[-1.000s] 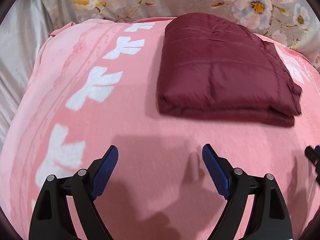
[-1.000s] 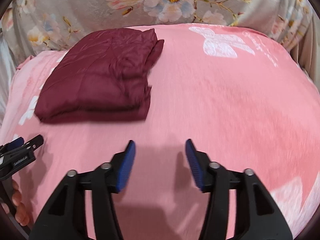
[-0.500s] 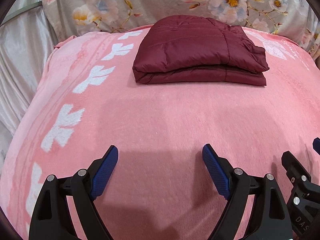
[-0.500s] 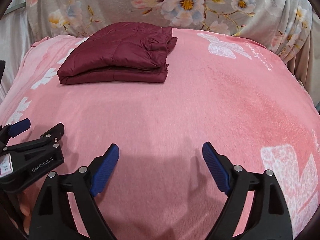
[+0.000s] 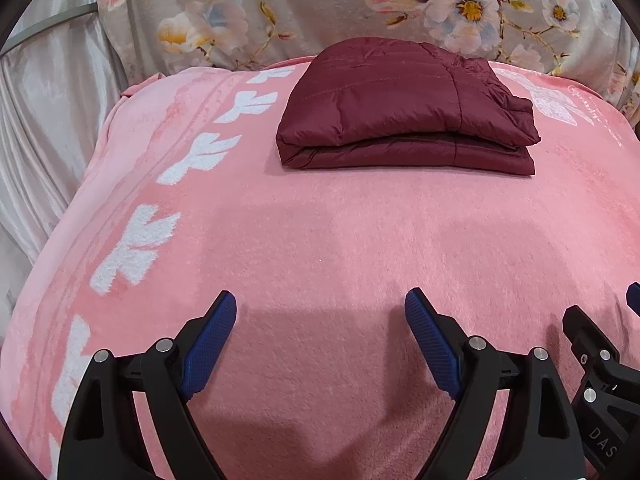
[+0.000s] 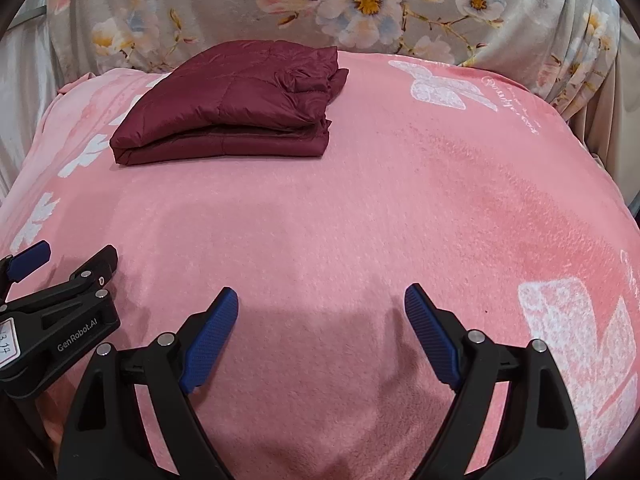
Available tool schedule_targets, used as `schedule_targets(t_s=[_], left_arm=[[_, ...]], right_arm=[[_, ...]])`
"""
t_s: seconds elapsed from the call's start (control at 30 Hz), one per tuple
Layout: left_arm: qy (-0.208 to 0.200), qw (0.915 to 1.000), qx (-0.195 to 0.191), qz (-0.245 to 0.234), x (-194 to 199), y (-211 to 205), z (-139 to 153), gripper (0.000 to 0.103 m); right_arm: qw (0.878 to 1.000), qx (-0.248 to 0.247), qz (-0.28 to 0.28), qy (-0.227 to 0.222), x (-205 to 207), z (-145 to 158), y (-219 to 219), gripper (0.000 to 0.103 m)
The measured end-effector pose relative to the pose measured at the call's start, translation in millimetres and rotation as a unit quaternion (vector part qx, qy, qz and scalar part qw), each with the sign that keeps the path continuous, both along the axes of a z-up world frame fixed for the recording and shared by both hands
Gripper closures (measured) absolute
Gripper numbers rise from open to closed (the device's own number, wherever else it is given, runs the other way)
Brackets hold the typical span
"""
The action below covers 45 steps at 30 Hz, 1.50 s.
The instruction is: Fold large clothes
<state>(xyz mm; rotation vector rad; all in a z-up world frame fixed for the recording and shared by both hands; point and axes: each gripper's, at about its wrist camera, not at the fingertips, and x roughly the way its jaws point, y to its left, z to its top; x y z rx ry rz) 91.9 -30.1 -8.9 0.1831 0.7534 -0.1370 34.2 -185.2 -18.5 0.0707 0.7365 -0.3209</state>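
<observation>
A dark red quilted jacket (image 5: pixel 404 108) lies folded into a neat rectangle at the far side of the pink blanket (image 5: pixel 320 240). In the right wrist view the folded jacket (image 6: pixel 232 108) sits at the upper left. My left gripper (image 5: pixel 320 304) hovers open over bare blanket near the front, well short of the jacket, with nothing between its blue pads. My right gripper (image 6: pixel 322 300) is also open and empty over the blanket. The right gripper's fingers (image 5: pixel 592 344) show at the right edge of the left wrist view, and the left gripper (image 6: pixel 68 260) shows at the left edge of the right wrist view.
A grey floral cloth (image 5: pixel 360 12) hangs behind the bed. Pale satin fabric (image 5: pixel 48 112) drapes at the left side. The pink blanket carries white flower prints (image 5: pixel 132 248) along its left edge and white butterfly prints (image 6: pixel 436 84) on the right.
Both grippers have drawn back from the folded jacket toward the near side of the bed. The right gripper's jaws opened wider. The jacket stays folded and still.
</observation>
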Motion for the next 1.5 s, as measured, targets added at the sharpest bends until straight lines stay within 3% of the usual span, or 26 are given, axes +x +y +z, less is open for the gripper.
schedule_targets(t_s=[1.5], left_arm=[[-0.016, 0.9995, 0.027, -0.006, -6.0, -7.3, 2.5, 0.019]], right_arm=[[1.0, -0.019, 0.006, -0.008, -2.7, 2.9, 5.9, 0.02]])
